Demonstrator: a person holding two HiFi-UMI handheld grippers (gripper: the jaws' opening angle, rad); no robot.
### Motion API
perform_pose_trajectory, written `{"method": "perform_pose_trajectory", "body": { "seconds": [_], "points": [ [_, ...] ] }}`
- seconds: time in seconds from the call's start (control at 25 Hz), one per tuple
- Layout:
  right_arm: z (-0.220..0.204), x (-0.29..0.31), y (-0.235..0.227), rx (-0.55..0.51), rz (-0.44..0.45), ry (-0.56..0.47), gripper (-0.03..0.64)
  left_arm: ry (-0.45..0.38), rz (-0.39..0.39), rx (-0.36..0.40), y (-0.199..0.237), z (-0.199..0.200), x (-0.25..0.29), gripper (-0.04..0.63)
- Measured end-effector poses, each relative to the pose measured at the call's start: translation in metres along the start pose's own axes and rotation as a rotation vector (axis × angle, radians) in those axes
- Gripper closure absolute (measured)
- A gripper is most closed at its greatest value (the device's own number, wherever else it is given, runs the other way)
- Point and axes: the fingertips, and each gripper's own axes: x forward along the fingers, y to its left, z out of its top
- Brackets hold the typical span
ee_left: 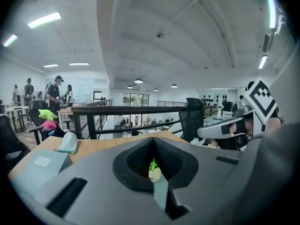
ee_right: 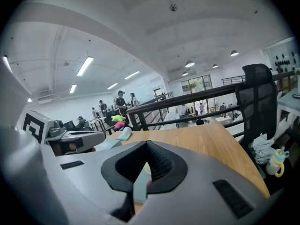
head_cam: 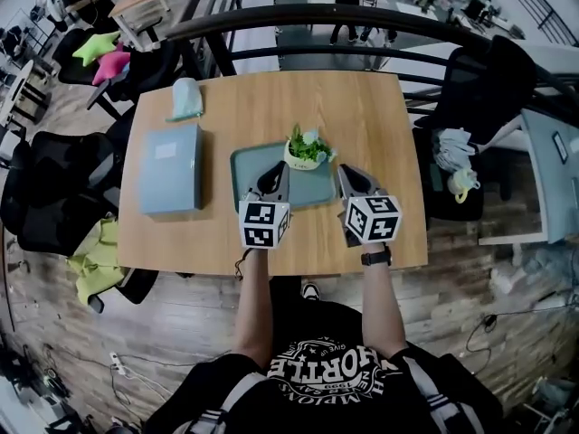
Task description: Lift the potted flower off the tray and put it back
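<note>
The potted flower (head_cam: 308, 149), green leaves in a white pot, stands at the back right of the teal tray (head_cam: 246, 166) on the wooden table. My left gripper (head_cam: 276, 169) is over the tray's front, just left of and nearer than the pot, shut and empty. The right gripper (head_cam: 345, 172) hovers at the tray's right front corner, close to the pot, also shut with nothing in it. In the left gripper view the flower (ee_left: 153, 166) peeks through the notch below the closed tips (ee_left: 153, 141). In the right gripper view, closed tips (ee_right: 146, 143) point toward the pot (ee_right: 146, 168).
A teal flat box (head_cam: 172, 168) lies on the table's left, a pale teal pouch (head_cam: 186, 99) behind it. A black railing (head_cam: 362, 23) runs past the far edge. Black chairs stand at left (head_cam: 50, 188) and right (head_cam: 470, 89), the right side holding bags and a bottle.
</note>
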Motion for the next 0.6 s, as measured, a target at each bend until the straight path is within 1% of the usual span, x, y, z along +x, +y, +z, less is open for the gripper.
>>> {"method": "perform_pose_trajectory", "body": {
  "seconds": [0.28,0.44,0.6],
  "points": [
    [-0.01,0.027,-0.02,0.018,-0.025,0.032,0.598,0.057,-0.045,-0.017,0.007,-0.022,0.031,0.575],
    [-0.022,0.041,-0.032,0.029,-0.038,0.068,0.598,0.111,-0.066,0.004,0.009,-0.04,0.047,0.575],
    [-0.036,0.054,-0.042,0.04,-0.045,0.107,0.589,0.162,-0.069,-0.006,0.017,-0.059,0.059,0.575]
  ]
}}
